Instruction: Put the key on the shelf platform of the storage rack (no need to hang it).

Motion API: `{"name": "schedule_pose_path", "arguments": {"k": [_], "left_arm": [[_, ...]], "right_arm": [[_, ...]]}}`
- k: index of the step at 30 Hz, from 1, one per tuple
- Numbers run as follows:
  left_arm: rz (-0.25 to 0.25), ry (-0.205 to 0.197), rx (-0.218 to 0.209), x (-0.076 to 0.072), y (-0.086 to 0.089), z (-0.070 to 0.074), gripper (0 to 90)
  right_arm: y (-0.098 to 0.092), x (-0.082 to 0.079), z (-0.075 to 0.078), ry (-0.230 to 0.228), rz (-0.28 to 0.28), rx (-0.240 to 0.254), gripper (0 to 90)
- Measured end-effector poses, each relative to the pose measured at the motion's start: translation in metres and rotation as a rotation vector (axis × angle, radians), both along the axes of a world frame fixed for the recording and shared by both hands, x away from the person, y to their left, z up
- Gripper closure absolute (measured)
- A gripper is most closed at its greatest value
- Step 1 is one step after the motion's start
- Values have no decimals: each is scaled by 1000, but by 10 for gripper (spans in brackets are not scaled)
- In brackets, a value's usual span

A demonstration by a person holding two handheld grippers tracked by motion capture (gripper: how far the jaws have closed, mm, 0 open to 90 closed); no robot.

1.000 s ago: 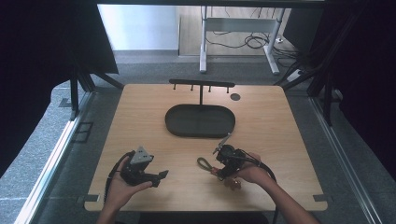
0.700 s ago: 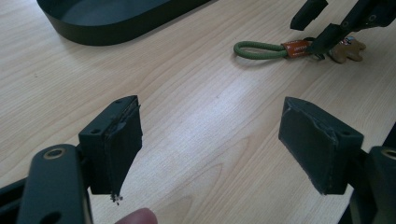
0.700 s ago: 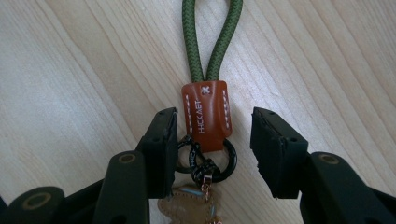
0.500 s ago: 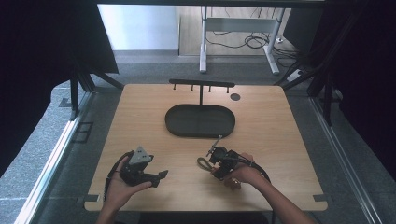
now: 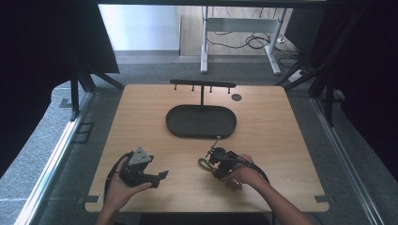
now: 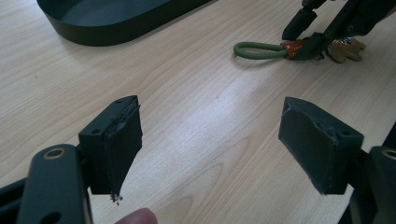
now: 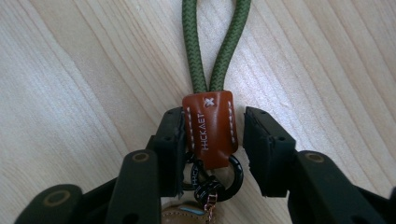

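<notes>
Two hands come in from the near edge of the counter (image 5: 291, 140), each holding a set of tongs. Your left hand (image 5: 123, 190) lies palm-up near the front left corner, cradling the left tongs (image 5: 162, 176), which point right along the wood with the grey plate on top. Their jaws stand wide apart over bare wood, gripping nothing.

Your right hand (image 5: 241, 176) reaches in from the lower right, forearm angled toward the middle, and tips the right tongs (image 7: 212, 135) down onto a keychain (image 7: 209, 130). The jaws sit either side of its brown leather tab: the left one touches the tab, the right one shows a narrow gap, so they are not yet clamped on it. The green cord loop (image 7: 215, 42) runs away from the jaws, flat on the wood, and a black ring (image 7: 219, 179) hangs behind the tab.

The keychain lies just front of centre, between your two hands. Beyond it sits a black oval tray (image 5: 173, 124), with a black T-shaped rack (image 5: 202, 85) behind that, near the far edge.
</notes>
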State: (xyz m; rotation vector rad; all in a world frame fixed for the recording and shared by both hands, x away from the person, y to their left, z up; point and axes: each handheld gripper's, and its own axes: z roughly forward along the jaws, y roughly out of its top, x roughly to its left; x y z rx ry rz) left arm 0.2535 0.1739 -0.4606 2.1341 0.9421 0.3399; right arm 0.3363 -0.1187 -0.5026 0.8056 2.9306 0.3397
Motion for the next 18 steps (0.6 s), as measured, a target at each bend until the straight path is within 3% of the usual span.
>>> {"name": "schedule_pose_path", "arguments": {"k": [6, 18], "left_arm": [[-1, 0, 1, 0, -1, 0, 217], [2, -3, 1, 0, 0, 0, 217]], "right_arm": [[-2, 2, 0, 25, -12, 7, 632], [-5, 4, 0, 27, -14, 4, 662]]}}
